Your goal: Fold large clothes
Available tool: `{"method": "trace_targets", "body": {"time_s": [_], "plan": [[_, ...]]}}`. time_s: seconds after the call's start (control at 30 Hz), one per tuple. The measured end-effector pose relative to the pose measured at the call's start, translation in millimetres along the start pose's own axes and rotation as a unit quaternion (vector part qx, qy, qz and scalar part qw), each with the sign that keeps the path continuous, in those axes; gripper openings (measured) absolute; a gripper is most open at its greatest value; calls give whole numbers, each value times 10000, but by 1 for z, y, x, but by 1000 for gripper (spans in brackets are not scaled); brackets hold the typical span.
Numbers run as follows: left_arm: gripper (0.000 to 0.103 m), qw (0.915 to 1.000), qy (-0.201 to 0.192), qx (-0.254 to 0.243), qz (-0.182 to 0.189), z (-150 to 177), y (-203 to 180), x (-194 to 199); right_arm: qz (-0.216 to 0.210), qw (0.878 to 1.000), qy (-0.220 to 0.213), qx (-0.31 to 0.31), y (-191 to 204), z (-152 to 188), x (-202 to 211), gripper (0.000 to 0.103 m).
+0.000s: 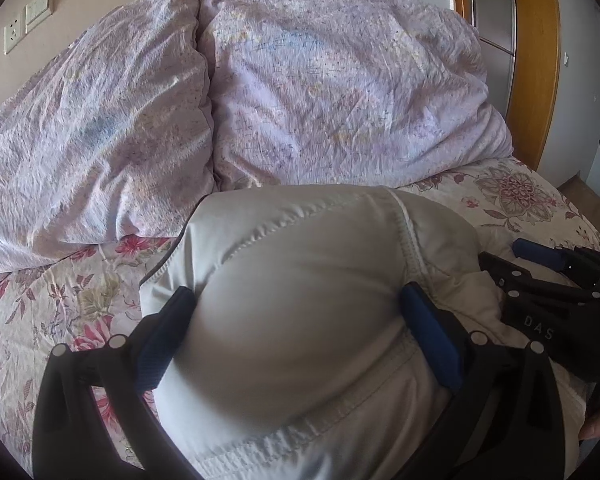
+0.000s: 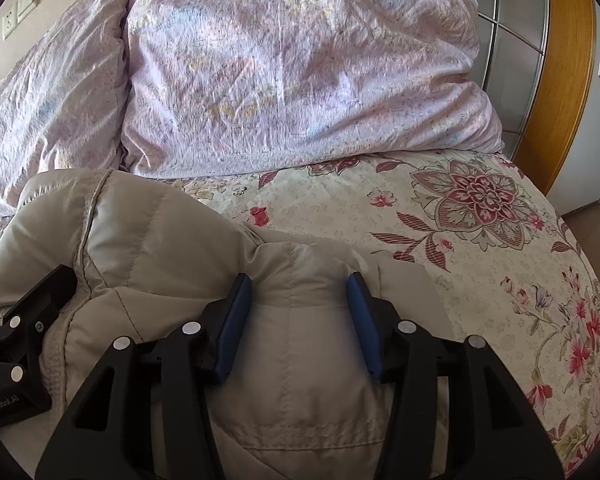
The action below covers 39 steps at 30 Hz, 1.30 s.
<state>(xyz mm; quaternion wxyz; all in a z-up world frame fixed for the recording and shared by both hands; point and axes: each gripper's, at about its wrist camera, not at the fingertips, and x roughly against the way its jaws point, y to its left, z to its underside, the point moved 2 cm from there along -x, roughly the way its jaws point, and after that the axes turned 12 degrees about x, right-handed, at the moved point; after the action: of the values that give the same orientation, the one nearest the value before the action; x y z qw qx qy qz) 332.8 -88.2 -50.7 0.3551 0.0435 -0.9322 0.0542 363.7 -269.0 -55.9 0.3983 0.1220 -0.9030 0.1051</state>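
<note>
Jacket, one pale grey padded garment, filled the near part of both views, bunched into a thick roll on the floral bedspread. Nearest the left wrist camera, the left gripper had a fat bulge of the padding wedged between its blue pads, which pressed into the cloth on both sides, so it was clamped on the garment. Nearest the right wrist camera, the right gripper straddled another section at a stitched seam; both pads touched the fabric and pinched it into a waist, so it too appeared to be gripping. The two grippers sat close beside each other, each showing at the edge of the other's view.

By my judgement the fold was well along: the garment was already doubled over into a compact bundle rather than spread flat, with a ribbed hem or cuff showing along one seam. What seemed left was to lay the bundle down, let go and flatten it; whether sleeves were tucked inside I could not tell.

Farther back lay two mauve crumpled pillows, side by side at the head of the bed. Beyond them stood a wall with one socket and one switch plate, and a wooden-framed door.
</note>
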Motion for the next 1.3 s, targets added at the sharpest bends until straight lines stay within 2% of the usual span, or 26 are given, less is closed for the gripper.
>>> {"method": "trace_targets", "body": {"time_s": [0.27,0.4,0.47,0.53,0.63,0.67,0.77,0.9,1.07,1.3], "plan": [[101,9997,161,-38,-158,0,-2,-10,8,9997,227,114,2,-3,-11,52],[101,9995,45,-159,-271,-1,-4,-3,13,10000,46,15,-1,-2,-1,52],[101,9993,-26,-226,-310,-1,-2,10,-72,9999,-96,-32,-4,3,19,52],[101,9999,-15,-111,-46,2,4,30,-330,9989,-317,-64,-5,12,44,56],[101,9986,32,-40,525,9,6,59,-484,9972,-575,19,-9,32,76,60],[101,9983,10,-109,564,12,2,64,-512,9969,-595,34,-9,37,81,60],[101,9981,-39,-500,349,24,-13,60,-579,9972,-483,-14,-12,52,83,62],[101,9974,-92,-702,110,32,-22,52,-504,9981,-324,145,-5,63,67,64],[101,9970,-193,-744,7,41,-24,46,-597,9977,-316,16,-7,71,59,64],[101,9953,-472,-827,-194,53,-29,44,-467,9981,-402,18,-3,79,56,64]]}}
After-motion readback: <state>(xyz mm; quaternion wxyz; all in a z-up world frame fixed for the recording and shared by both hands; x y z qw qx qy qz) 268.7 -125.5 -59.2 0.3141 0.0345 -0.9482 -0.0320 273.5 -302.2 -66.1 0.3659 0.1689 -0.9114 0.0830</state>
